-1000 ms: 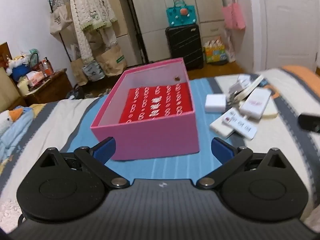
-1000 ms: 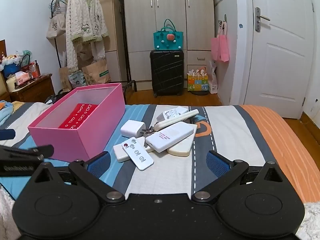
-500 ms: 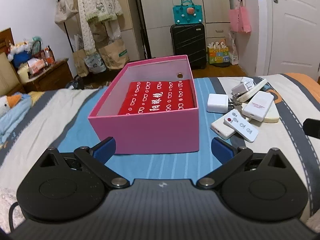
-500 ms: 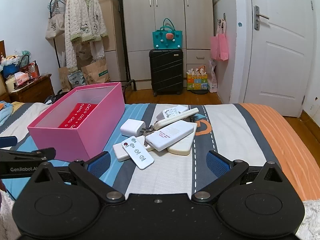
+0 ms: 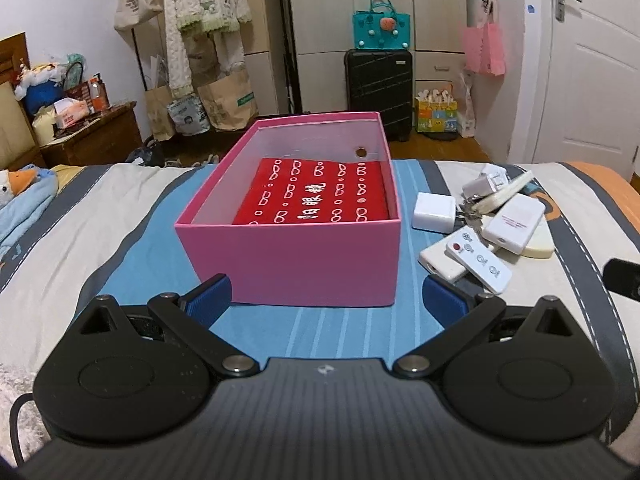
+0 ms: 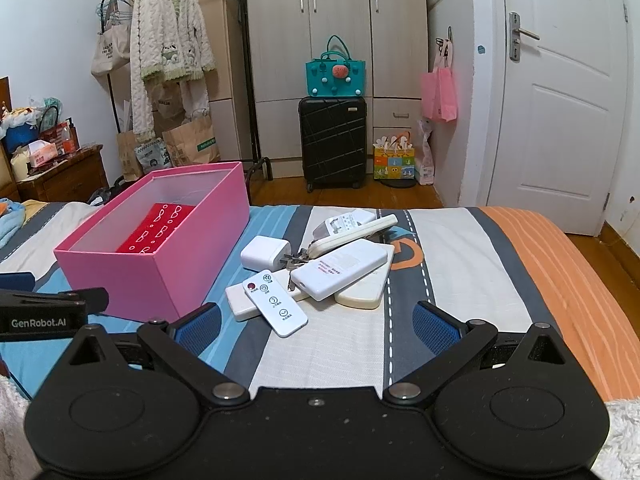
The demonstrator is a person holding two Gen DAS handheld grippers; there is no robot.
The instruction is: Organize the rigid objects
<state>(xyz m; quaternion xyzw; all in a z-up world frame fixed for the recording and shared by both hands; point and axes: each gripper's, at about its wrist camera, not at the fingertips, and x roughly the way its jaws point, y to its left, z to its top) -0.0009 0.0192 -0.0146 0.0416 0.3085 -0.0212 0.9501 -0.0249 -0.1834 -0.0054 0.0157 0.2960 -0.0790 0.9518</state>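
The pink box is sitting open on the bed, likely light and stiff, with a red packet inside. Just right of it, the pile of hard, light remotes and a charger is overlapping, so the top remote, taken across its narrow sides, looks easiest. Both the left gripper and right gripper are hanging wide and empty.

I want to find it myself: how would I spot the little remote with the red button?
Start at the pink box on the striped bed; just to its right lies a heap of white gadgets. The small remote lies nearest the camera, slanting over a white bar. It alone has a red button and a column of round grey keys.
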